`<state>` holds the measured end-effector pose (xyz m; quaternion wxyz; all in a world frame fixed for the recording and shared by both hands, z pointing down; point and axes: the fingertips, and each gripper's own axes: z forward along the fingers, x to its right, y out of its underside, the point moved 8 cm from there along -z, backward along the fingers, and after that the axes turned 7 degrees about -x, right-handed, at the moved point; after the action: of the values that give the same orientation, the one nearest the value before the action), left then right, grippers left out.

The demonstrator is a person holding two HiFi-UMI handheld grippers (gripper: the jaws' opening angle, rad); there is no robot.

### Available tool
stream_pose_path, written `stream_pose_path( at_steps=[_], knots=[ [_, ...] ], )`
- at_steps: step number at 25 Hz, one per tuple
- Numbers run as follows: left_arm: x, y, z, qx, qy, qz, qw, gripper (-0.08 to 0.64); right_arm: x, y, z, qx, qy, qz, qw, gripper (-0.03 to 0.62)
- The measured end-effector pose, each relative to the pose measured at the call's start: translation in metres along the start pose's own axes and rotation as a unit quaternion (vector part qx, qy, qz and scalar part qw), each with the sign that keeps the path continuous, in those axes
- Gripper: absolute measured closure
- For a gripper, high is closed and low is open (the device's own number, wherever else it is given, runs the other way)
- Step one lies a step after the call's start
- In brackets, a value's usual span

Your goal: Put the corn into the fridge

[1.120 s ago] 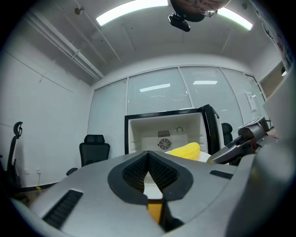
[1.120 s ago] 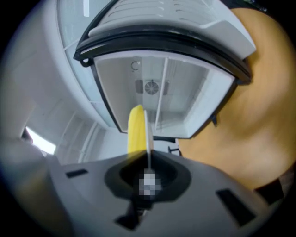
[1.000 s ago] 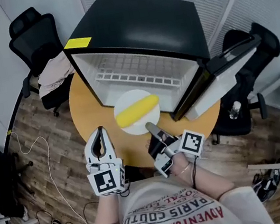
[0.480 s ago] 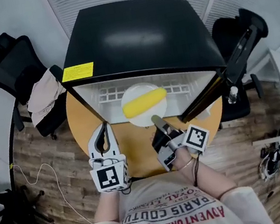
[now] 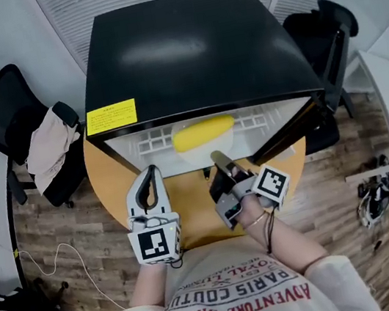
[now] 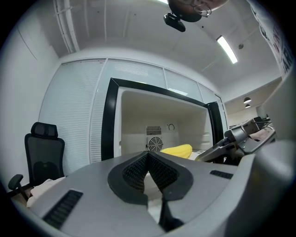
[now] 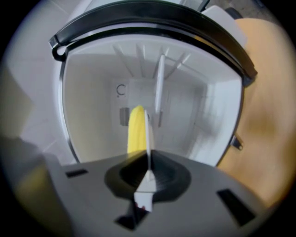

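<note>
Standing open on the round table [image 5: 110,184], the black fridge [image 5: 183,49] holds the white plate [image 5: 205,149], its near rim clamped by the right gripper [image 5: 216,158]. The yellow corn [image 5: 203,133] lies on the plate just beyond those jaws. At near left, the left gripper [image 5: 152,172] is closed on nothing.

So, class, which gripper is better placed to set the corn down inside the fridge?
Right. The right gripper is shut on the plate, with the corn on it already at the fridge opening. The left gripper holds nothing.
</note>
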<state>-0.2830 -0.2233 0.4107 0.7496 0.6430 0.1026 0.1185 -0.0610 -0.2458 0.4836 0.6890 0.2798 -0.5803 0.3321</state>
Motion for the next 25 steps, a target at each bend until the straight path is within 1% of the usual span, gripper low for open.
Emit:
stream_pose_path(
  at_steps=[5,10,13,17,22,25],
  knots=[
    [-0.002,0.001,0.011,-0.002,0.025,-0.001,0.9997,0.535,-0.001,-0.002,0.014,0.023,-0.001,0.024,0.999,0.555],
    [-0.003,0.002,0.019,-0.006,0.039,0.002,0.9992,0.535,-0.004,-0.001,0.022,0.049,-0.014,0.038,0.998,0.548],
    [-0.005,0.003,0.021,-0.008,0.043,0.002,0.9991,0.535,-0.004,-0.001,0.025,0.061,-0.013,0.042,0.997,0.546],
    [-0.009,0.005,0.024,-0.010,0.045,0.004,0.9989,0.537,-0.006,-0.002,0.030,0.075,-0.007,0.038,0.996,0.543],
    [-0.011,0.006,0.027,-0.013,0.043,0.005,0.9990,0.535,-0.008,-0.002,0.038,0.091,-0.004,0.019,0.996,0.544],
    [-0.012,0.006,0.029,-0.014,0.040,0.005,0.9991,0.537,-0.008,0.001,0.039,0.105,-0.012,0.022,0.994,0.543]
  ],
)
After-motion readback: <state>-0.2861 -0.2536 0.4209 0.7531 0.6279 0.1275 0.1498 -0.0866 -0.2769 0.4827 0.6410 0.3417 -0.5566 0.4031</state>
